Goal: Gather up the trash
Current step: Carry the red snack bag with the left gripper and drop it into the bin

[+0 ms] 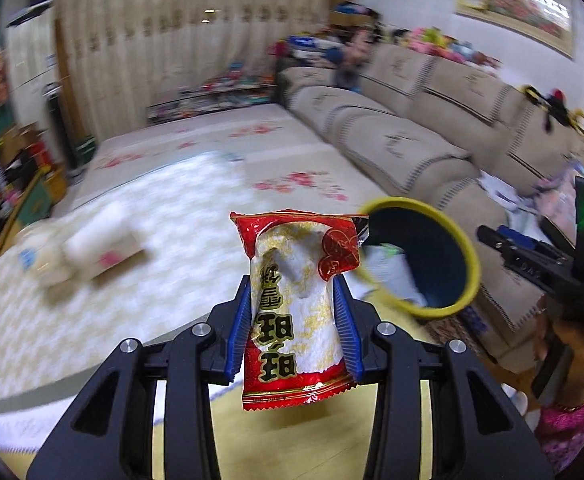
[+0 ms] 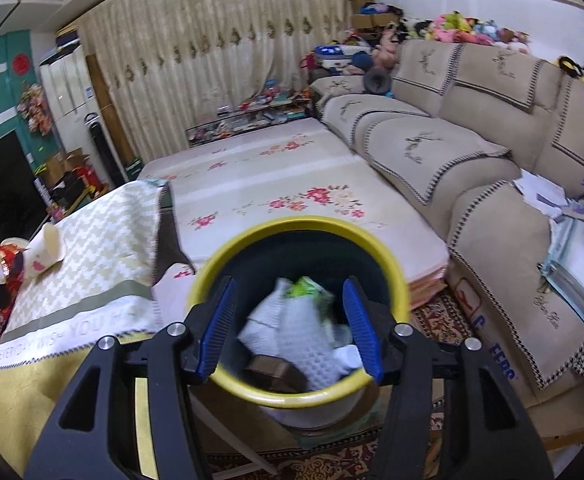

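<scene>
Closest thing in the left wrist view is the left gripper (image 1: 297,328), and it's got a red and white snack wrapper (image 1: 297,304) pinched between its blue pads (image 1: 239,332). The wrapper stands upright in the grip, with gold lettering on the front and a crimped red edge hanging below the jaws, top end sticking up above the fingertips. So that one is clamped on the wrapper, no doubt about it.

Just past the wrapper to the right is the trash bin (image 1: 423,256), yellow rim and dark inside, with some white stuff already in it. Over at the right edge you can see the other handheld rig with a green light, held by a hand (image 1: 571,344) in a pink sleeve (image 1: 567,424).

From the right wrist view, the right gripper (image 2: 290,324) sits right over the mouth of the bin (image 2: 228,264), jaws apart with nothing between the pads, just the bin contents visible below: white crumpled paper (image 2: 292,328), something green and a brown bit. The pads don't seem to be pressing on anything.

Off to the left there's a table with a zigzag cloth (image 2: 100,248), and on it a paper cup (image 2: 46,250) tipped on its side plus a dark red snack bag (image 2: 6,280) near the edge. A beige sofa (image 2: 451,152) runs down the right side and a floral mat (image 2: 292,184) covers the floor behind the bin.
</scene>
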`<state>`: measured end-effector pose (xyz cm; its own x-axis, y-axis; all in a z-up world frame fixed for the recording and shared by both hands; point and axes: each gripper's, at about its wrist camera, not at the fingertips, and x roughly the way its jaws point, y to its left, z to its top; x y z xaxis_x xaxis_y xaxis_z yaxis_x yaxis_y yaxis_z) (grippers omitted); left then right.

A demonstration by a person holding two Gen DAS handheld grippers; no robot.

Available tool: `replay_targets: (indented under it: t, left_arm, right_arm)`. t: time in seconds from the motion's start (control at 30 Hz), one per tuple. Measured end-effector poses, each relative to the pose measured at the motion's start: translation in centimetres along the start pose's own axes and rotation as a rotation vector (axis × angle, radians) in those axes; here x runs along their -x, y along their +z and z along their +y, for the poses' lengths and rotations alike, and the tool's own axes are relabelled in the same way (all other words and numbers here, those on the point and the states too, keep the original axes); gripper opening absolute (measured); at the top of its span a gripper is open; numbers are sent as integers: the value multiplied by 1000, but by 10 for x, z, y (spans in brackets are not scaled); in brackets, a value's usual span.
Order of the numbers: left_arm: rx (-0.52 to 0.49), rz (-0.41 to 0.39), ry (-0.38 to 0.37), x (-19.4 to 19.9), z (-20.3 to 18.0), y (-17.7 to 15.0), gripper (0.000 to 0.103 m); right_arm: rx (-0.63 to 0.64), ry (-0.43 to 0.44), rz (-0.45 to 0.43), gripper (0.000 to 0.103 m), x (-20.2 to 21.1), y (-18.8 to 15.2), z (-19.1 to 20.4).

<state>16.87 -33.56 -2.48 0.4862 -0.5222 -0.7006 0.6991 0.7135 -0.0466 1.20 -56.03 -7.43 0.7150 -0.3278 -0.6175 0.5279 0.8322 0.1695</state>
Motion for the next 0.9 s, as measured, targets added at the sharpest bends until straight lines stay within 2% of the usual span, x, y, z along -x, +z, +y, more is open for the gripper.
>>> replay_targets:
  t: [0.17, 0.3, 0.43, 0.6, 0.7, 0.77, 0.83, 0.9]
  left_arm:
    - [-77, 21, -93, -42, -62, 31, 40]
    - [-102, 51, -145, -84, -93, 46, 40]
    - [-115, 86, -168, -126, -111, 56, 40]
    - [-125, 116, -158, -171, -129, 62, 47]
    - [-133, 128, -152, -190, -138, 63, 56]
    - [-139, 128, -147, -196, -141, 65, 71]
    - [-142, 117, -142, -198, -142, 65, 80]
    - [-141, 109, -148, -195, -140, 65, 81]
  right_arm:
    - [-46, -49, -29, 55, 12, 2, -37]
    - [-83, -87, -40, 57, 18, 0, -63]
    - [-112, -97, -18, 58, 9, -6, -77]
    - [-125, -97, 9, 58, -2, -11, -83]
    - [-125, -109, 10, 58, -5, -12, -85]
    - [-129, -114, 13, 58, -6, -13, -86]
    - [-133, -116, 17, 58, -8, -14, -88]
    - [-132, -116, 23, 59, -9, -14, -88]
